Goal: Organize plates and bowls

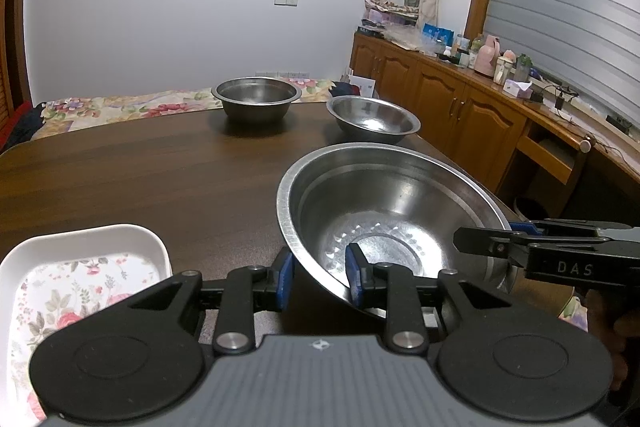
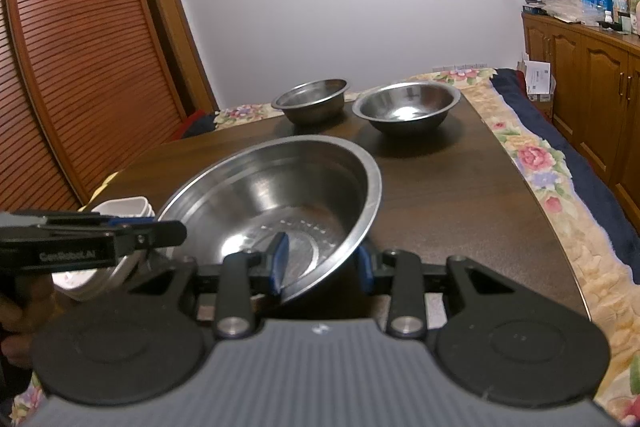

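Steel basin (image 1: 384, 211) tilted — both tools gripping

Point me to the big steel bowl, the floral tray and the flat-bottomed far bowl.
big steel bowl (image 1: 384, 203), left wrist view, inner wall.
floral tray (image 1: 80, 291), left wrist view, patterned floor.
flat-bottomed far bowl (image 1: 256, 93), left wrist view, inside.

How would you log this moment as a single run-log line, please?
left gripper: straddles big steel bowl rim | right gripper: straddles opposite rim | bowl: tilted | two smaller bowls: far end
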Tool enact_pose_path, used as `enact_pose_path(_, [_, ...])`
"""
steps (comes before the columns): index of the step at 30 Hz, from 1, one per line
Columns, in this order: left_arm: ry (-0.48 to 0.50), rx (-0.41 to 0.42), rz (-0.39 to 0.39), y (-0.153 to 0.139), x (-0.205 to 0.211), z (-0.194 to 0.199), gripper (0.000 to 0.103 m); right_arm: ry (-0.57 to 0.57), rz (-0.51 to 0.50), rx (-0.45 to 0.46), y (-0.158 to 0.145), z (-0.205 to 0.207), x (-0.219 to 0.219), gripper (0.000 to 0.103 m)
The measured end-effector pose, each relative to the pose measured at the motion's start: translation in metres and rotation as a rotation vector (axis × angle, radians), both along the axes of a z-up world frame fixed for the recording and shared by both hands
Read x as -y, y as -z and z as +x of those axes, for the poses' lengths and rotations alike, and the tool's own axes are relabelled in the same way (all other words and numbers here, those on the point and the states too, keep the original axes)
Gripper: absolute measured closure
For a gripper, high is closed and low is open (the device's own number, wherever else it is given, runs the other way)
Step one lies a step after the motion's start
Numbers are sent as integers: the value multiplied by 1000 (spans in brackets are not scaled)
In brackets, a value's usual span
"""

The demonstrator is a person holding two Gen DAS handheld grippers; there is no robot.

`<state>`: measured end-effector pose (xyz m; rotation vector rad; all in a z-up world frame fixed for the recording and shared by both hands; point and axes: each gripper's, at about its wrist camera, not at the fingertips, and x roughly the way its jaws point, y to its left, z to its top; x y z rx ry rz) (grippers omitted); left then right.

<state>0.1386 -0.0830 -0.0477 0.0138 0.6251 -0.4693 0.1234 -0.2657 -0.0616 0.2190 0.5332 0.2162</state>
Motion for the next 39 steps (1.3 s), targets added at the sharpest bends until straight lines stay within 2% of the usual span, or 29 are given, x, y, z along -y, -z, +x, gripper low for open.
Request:
enact_pose_path(18, [-7, 2, 6, 0, -2, 1, 71, 7, -7, 1, -1, 5, 3, 65])
enact_pose_path(21, [-15, -3, 3, 0, -5, 4, 67, 15, -8, 5, -4, 5, 5, 65])
enact_pose_path(29, [-28, 4, -19, -3, -11, 6, 49, 26, -16, 28, -12, 5, 11, 63])
enact_pose_path(32, [-38, 10, -25, -6, -14, 5, 48, 30, -23, 46, -17, 5, 13, 60])
enact_pose_path(39, [-56, 34, -48, -19, -26, 11, 42, 40, -50, 85, -33, 8, 20, 60])
